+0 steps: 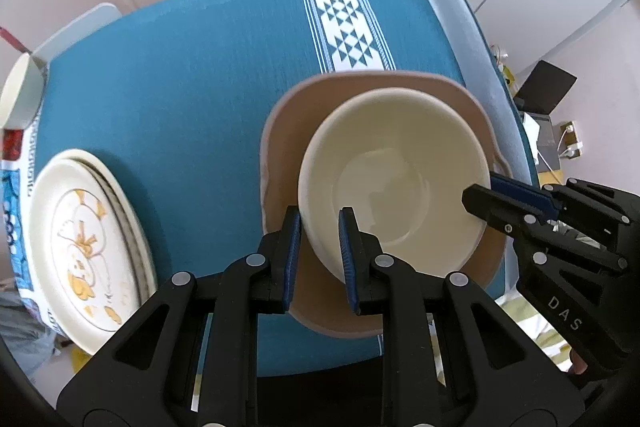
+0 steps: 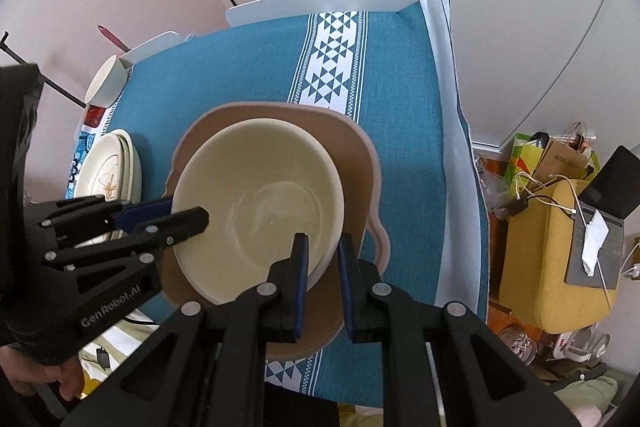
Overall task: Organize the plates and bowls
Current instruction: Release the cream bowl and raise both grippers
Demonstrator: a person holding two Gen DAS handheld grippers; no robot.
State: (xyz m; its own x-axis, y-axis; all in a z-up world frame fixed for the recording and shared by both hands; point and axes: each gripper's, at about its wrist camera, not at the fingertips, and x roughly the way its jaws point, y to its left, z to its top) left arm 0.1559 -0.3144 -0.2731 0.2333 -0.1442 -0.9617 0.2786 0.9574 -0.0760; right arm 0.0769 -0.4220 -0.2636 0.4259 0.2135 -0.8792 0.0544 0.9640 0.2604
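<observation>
A cream bowl (image 1: 396, 183) (image 2: 260, 203) sits within the outline of a tan plate with a lobed handle (image 1: 280, 131) (image 2: 360, 163); whether it rests on the plate or hangs just above it I cannot tell. My left gripper (image 1: 320, 239) (image 2: 180, 213) is shut on the bowl's rim, one pad inside and one outside. On the opposite rim my right gripper (image 2: 324, 259) (image 1: 486, 189) is shut the same way. A stack of cream plates with a yellow pattern (image 1: 80, 239) (image 2: 108, 171) lies to the left.
The table wears a teal cloth (image 1: 200, 87) (image 2: 400, 107) with a white triangle band. A white cup (image 1: 20, 95) (image 2: 106, 81) stands at the far left corner. Off the right edge are a yellow box with a laptop (image 2: 560, 247) and bags. A hand (image 2: 48, 383) holds the left gripper.
</observation>
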